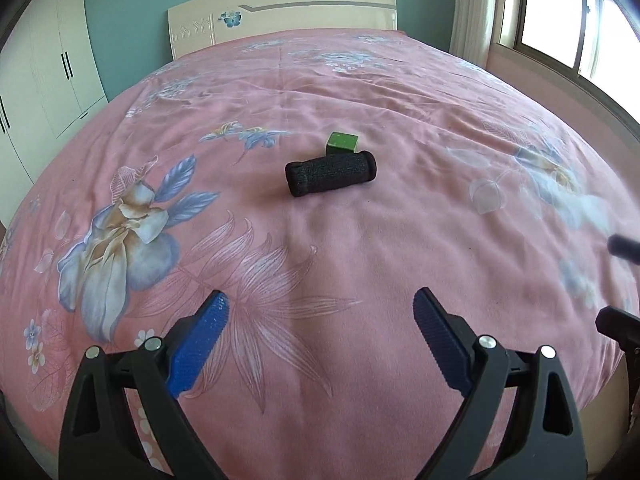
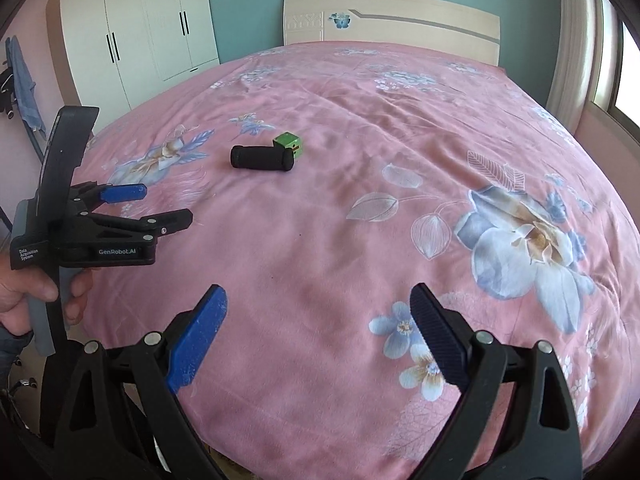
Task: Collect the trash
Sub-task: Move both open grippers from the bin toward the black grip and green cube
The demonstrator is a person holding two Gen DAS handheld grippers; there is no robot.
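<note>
Green box (image 1: 342, 143) partly hidden behind black roll (image 1: 331, 173); markings unreadable.

1. Left black plastic two-finger gripper (image 1: 320, 308): angular black arms with triangular cut-outs, each fitted with round silver screw heads.
2. Its finger pads (image 1: 198, 344): bright blue, finely ribbed plates on the inner faces of the jaws.
3. Right black plastic two-finger gripper (image 2: 320, 306): identical build, blue ribbed pads, silver screws at the pivots.
4. Side of the left unit, seen in the right wrist view: black housing printed "GenRobot.AI" and "Data Acquisition System" in white, a curved black lever, a grey handle.
5. Person's hand (image 2: 24, 292): bare fingers, no glove visible.
</note>
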